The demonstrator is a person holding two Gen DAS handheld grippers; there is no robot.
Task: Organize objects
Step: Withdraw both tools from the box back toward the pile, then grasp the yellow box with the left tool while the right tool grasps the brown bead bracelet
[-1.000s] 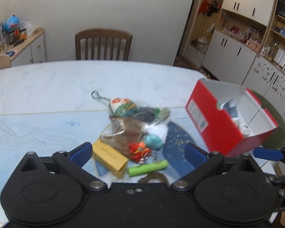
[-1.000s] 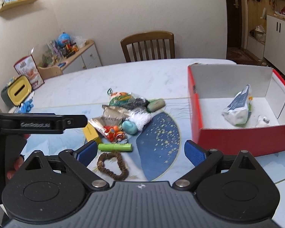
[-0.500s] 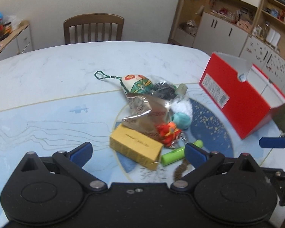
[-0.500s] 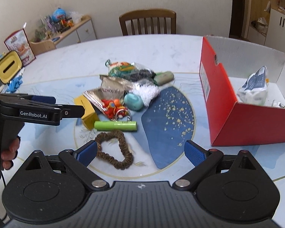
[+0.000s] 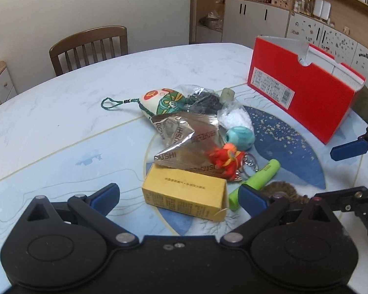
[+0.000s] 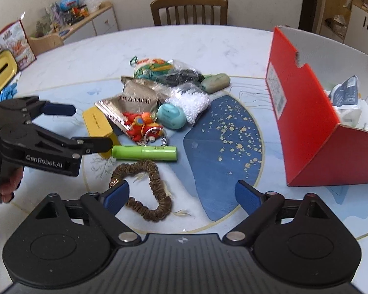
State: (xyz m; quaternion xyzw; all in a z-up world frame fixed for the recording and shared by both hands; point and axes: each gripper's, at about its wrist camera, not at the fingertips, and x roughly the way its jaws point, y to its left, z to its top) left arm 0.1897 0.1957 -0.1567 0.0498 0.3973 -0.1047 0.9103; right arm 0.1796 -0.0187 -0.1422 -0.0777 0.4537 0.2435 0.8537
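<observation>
A pile lies mid-table: a yellow box (image 5: pixel 189 191), silver foil packets (image 5: pixel 184 142), a red toy keychain (image 5: pixel 225 159), a teal egg (image 5: pixel 240 137), a green tube (image 6: pixel 144 152) and a brown scrunchie (image 6: pixel 157 186). My left gripper (image 5: pixel 178 197) is open, low over the table, with the yellow box between its fingers. My right gripper (image 6: pixel 182 196) is open just above the scrunchie, whose near end sits by the left fingertip. The open red box (image 6: pixel 306 122) stands to the right and holds a white-blue packet (image 6: pixel 346 95).
A printed pouch with a green cord (image 5: pixel 162 100), a bag of white beads (image 5: pixel 235 117) and a green soap bar (image 6: pixel 216 82) lie behind the pile. A wooden chair (image 6: pixel 189 9) stands at the table's far edge. A cluttered cupboard (image 6: pixel 73 17) is back left.
Both grippers came down and forward toward the pile. The left one now straddles the yellow box and the right one hangs over the scrunchie. Both stayed open.
</observation>
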